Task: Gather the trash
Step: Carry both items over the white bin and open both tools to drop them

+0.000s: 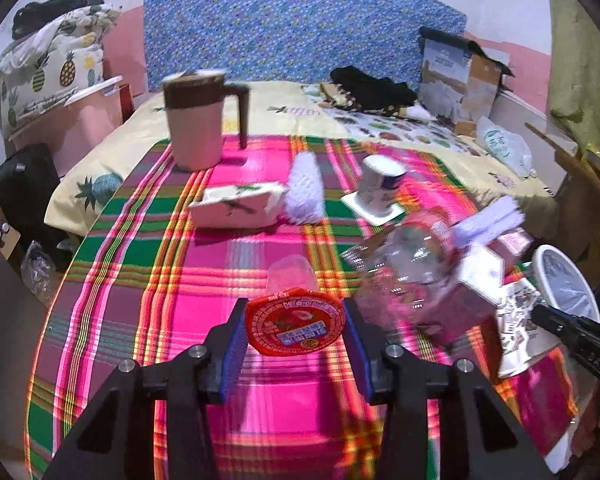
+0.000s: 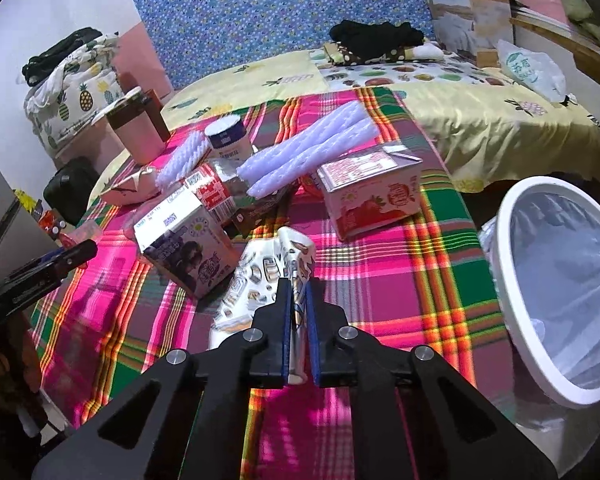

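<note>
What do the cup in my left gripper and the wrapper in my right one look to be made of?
The cup in the left gripper looks like thin clear plastic: you see the cloth through it. Its red printed lid is glossy, likely foil or film. The wrapper pinched in the right gripper looks like crumpled printed plastic film with a silvery inner side, probably metallised.

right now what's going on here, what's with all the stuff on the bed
A person is clearing trash off a plaid cloth spread on a bed, with a gripper in each hand. The left gripper is closed on a small clear jelly cup with a red foil lid. The right gripper pinches a crumpled white printed wrapper. A white bin lined with a bag stands at the bedside on the right. Milk cartons, foam sleeves and a pink mug are on the cloth.
</note>
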